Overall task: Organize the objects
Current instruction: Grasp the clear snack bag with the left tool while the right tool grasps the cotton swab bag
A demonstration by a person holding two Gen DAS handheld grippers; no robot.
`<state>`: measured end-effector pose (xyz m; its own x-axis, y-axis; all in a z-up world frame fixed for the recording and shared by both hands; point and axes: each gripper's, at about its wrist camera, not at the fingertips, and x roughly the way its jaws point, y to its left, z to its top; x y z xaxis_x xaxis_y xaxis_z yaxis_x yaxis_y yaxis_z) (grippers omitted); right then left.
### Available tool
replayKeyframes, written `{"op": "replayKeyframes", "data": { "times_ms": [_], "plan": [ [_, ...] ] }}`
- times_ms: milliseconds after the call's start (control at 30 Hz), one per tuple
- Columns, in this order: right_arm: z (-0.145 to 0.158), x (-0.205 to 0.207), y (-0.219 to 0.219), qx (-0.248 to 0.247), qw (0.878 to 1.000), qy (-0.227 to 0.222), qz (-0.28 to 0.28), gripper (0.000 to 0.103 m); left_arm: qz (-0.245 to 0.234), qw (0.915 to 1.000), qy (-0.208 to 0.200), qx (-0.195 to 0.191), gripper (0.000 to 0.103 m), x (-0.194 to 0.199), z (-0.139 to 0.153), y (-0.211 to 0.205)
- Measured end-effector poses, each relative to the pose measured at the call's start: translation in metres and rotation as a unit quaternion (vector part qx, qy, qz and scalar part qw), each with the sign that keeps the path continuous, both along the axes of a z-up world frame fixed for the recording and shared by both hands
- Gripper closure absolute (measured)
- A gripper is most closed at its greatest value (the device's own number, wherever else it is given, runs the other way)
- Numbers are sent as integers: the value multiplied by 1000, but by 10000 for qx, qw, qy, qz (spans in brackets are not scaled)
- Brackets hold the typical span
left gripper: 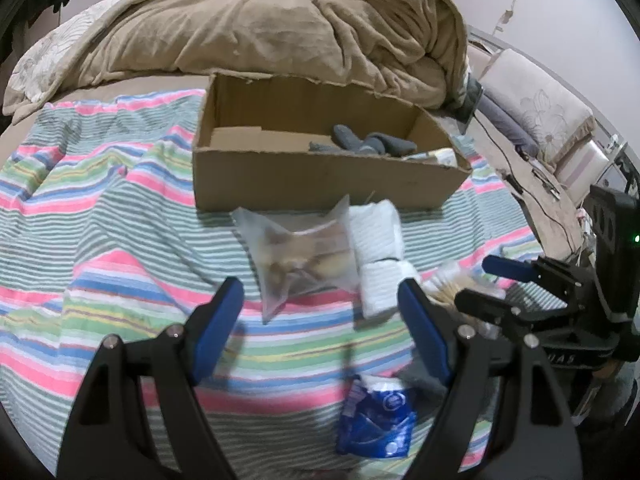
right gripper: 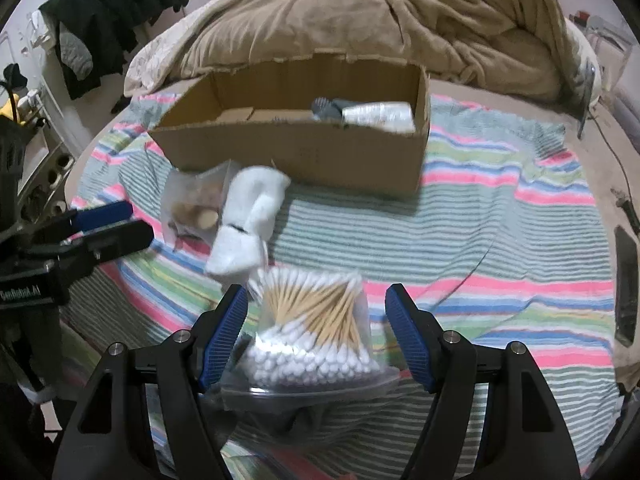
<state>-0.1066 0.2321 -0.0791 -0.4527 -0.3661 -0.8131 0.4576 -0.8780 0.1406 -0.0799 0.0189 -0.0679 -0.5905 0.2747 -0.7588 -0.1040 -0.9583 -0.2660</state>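
Note:
An open cardboard box (left gripper: 320, 176) (right gripper: 304, 152) stands on the striped blanket and holds grey socks (left gripper: 360, 142) and a white pack (right gripper: 380, 116). In front of it lie a clear bag of brownish items (left gripper: 304, 264) (right gripper: 196, 204) and a white folded cloth (left gripper: 380, 252) (right gripper: 248, 224). My left gripper (left gripper: 320, 292) is open, just short of the clear bag and cloth. A blue packet (left gripper: 376, 420) lies under it. My right gripper (right gripper: 316, 300) is open, with a bag of cotton swabs (right gripper: 316, 332) between its fingers, untouched.
A rumpled tan duvet (left gripper: 300, 28) is piled behind the box. The striped blanket (right gripper: 500, 232) covers the bed. Dark clothes (right gripper: 112, 12) hang at the left. A cable (left gripper: 516, 168) and cushions lie at the right bed edge.

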Motion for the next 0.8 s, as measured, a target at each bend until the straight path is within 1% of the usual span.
{"op": "replayKeyframes", "data": {
  "times_ms": [67, 167, 333, 400, 533, 667, 800],
  "plan": [
    [-5, -1, 1, 10, 10000, -56, -8, 29, -29, 10000, -80, -36, 22, -5, -3, -2],
    [-9, -2, 1, 9, 9999, -105, 6, 29, -120, 9992, -189, -321, 22, -10, -10, -3],
    [-15, -8, -3, 11, 9998, -185, 28, 29, -312, 9954, -374, -828, 22, -17, -29, 5],
    [-17, -9, -4, 13, 9998, -214, 40, 29, -333, 9932, -343, -1061, 22, -20, -33, 11],
    [-21, -11, -8, 42, 9995, -280, 116, 29, -263, 9897, -268, -1381, 22, -27, -36, 17],
    [-23, -10, -8, 5, 9995, -276, 154, 29, -294, 9857, -75, -1656, 22, -30, -33, 23],
    [-24, -11, -5, -103, 9995, -287, 124, 31, -283, 9820, -7, -1865, 22, -36, -30, 26]
  ]
}}
